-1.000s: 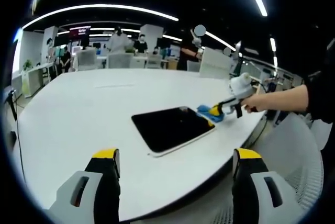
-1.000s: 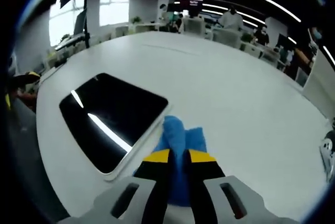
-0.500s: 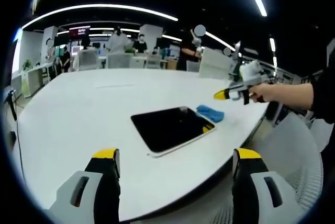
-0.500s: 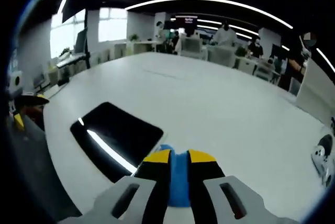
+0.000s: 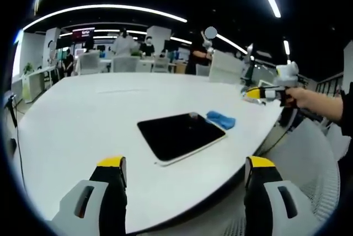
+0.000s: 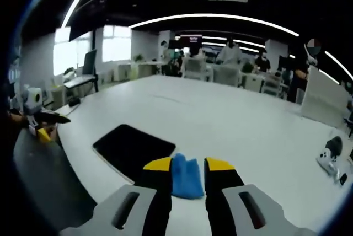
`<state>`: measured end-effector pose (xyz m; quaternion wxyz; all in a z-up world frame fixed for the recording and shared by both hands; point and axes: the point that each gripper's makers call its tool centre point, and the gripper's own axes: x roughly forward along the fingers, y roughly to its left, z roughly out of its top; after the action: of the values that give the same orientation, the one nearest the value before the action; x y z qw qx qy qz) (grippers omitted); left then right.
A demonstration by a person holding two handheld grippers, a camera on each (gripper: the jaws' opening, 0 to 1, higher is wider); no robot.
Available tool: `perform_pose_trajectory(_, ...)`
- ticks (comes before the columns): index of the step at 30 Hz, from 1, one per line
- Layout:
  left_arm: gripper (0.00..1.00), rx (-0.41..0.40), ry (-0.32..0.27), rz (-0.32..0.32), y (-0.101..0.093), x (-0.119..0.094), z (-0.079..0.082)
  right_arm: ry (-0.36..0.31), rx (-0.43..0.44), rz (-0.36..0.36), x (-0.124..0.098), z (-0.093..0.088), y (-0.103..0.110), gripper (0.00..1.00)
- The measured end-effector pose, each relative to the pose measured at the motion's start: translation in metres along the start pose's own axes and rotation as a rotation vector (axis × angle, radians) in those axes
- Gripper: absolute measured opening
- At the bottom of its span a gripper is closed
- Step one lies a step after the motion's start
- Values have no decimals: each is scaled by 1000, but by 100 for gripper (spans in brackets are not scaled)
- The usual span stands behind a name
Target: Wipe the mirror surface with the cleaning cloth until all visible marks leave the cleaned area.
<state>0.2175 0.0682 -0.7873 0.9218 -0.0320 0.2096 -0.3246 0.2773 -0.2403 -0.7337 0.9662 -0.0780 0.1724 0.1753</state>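
The dark rectangular mirror [image 5: 181,135] lies flat on the white table [image 5: 83,120], and no marks can be made out on it. A crumpled blue cloth [image 5: 220,118] rests on the table at the mirror's far right corner. My left gripper [image 5: 186,164] hovers open over the near table edge, nothing between its jaws. My right gripper [image 5: 251,94], held by a hand, is off the table's right side, well clear of the cloth. In the right gripper view the right gripper [image 6: 187,164] stands slightly open, with the cloth [image 6: 185,176] and mirror [image 6: 134,149] on the table beyond. The left gripper [image 6: 47,123] appears at far left.
The table's curved edge [image 5: 259,142] runs close to the mirror. A mesh chair [image 5: 314,170] stands below at right. A small white device [image 6: 331,153] lies on the table's right part. Chairs, desks and people stand far behind the table.
My right gripper let go of the cloth beside the mirror, rose and drew back off the table's side. The cloth stayed where it was. The left gripper held still.
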Motion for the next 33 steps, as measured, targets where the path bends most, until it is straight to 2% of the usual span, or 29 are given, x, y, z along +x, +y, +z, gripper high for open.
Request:
perform_pose_trajectory(2,88,0,0,0,0,0,0,-18,16,-12,-9,-1,3,21)
perform_pose_trajectory(5,88,0,-2,-2,0,0,0,-15,19,-23,-20,-13,10,28)
perform_pose_trajectory(8,88,0,-2,-5,-1,0,0,12,-31,-49,-31,-27,17,35)
perform_pose_trajectory(12,88,0,-2,-4,-1,0,0,8,3,-54,-40,-37,31,51)
perform_pose_trajectory(14,88,0,-3,-4,-1,0,0,7,10,-53,-41,-45,38,58)
perform_pose_trajectory(18,88,0,-7,-5,-1,0,1,49,8,-58,-37,-62,45,72)
perform_pose_trajectory(20,88,-1,-6,-8,-2,0,1,45,53,-66,-37,-60,43,75)
perform_pose_trajectory(21,89,-1,-9,-7,-2,0,2,22,78,-86,-37,-56,40,80)
perform_pose_trajectory(23,89,2,-7,-10,-2,0,2,61,78,-90,-35,-62,42,90)
perform_pose_trajectory(24,89,0,-7,-9,-2,0,2,120,65,-87,-37,-72,45,91)
perform_pose_trajectory(25,89,0,-8,-7,-1,0,2,138,60,-83,-37,-76,46,90)
perform_pose_trajectory(26,89,0,-8,-6,-1,0,1,129,73,-86,-37,-76,44,90)
perform_pose_trajectory(28,89,-3,-12,0,-1,-1,2,68,135,-89,-37,-68,41,92)
perform_pose_trajectory(33,90,0,-14,0,0,0,2,70,125,-65,-36,-69,45,92)
